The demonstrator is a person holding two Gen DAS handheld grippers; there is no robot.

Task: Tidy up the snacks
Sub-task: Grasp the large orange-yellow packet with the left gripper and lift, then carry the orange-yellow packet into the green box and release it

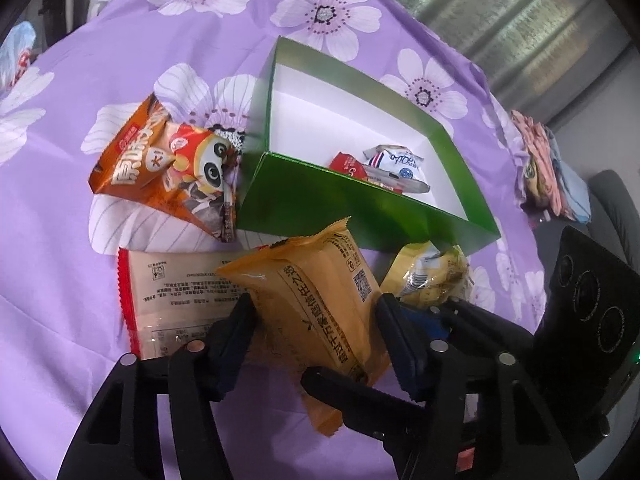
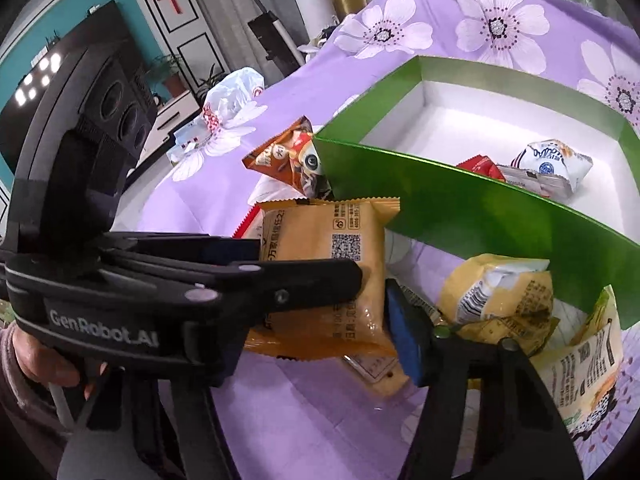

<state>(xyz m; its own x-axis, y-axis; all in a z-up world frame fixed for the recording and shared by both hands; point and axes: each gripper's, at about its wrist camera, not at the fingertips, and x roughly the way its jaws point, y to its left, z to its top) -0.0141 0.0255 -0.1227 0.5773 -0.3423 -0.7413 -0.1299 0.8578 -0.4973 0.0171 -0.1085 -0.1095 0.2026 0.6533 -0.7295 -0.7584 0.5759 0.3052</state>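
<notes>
Left wrist view: the left gripper (image 1: 316,320) pinches an orange snack packet (image 1: 320,296) between its pads, just short of the green box (image 1: 304,200) wall. The right gripper (image 2: 372,304) closes on the same packet beside a yellow packet (image 2: 496,296). Open purple cloth (image 1: 60,240) lies leftward.

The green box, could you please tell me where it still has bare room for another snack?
The green box is bare along its far white floor, behind the white packet and red packet near the front wall. Outside that front wall, packets crowd the cloth.
</notes>
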